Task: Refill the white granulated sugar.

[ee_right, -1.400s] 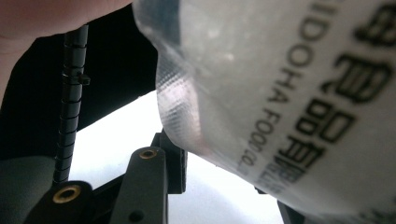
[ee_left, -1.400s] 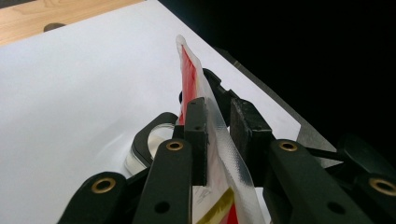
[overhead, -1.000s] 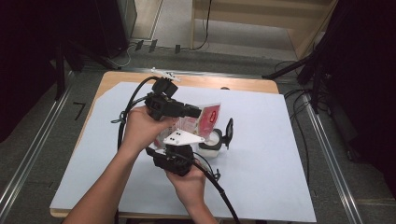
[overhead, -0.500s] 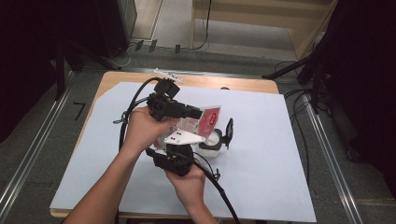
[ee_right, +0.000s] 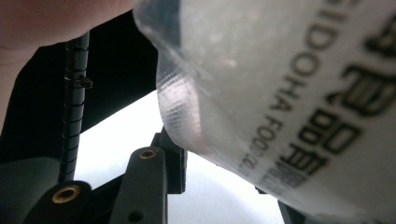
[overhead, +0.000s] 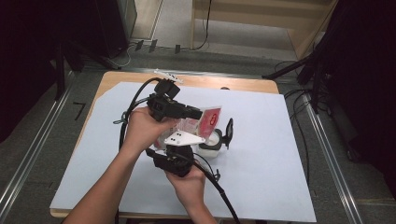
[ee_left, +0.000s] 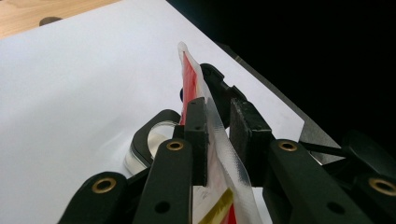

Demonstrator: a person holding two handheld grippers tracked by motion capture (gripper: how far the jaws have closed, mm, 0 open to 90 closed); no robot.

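Observation:
A red and clear pouch (overhead: 210, 116) hangs above the middle of the table between both grippers. My left gripper (overhead: 198, 113) reaches in from the left, shut on the pouch's upper edge. In the left gripper view the sealed film (ee_left: 219, 140) runs between the pads (ee_left: 196, 135). My right gripper (overhead: 186, 140) points up from below, under its grey plate. In the right gripper view the printed pouch (ee_right: 289, 93) lies across the jaws, with one pad (ee_right: 175, 161) against its edge and the other jaw hidden. A small white jar (overhead: 210, 143) with a black flip lid (overhead: 229, 131) stands under the pouch.
A white sheet (overhead: 280, 154) covers the wooden table (overhead: 243, 85). Black cables (overhead: 224, 198) trail from both grippers toward the near edge. Metal rails and dark stands (overhead: 322, 79) flank the table. The jar's black rim (ee_left: 144, 140) sits just past the left jaws.

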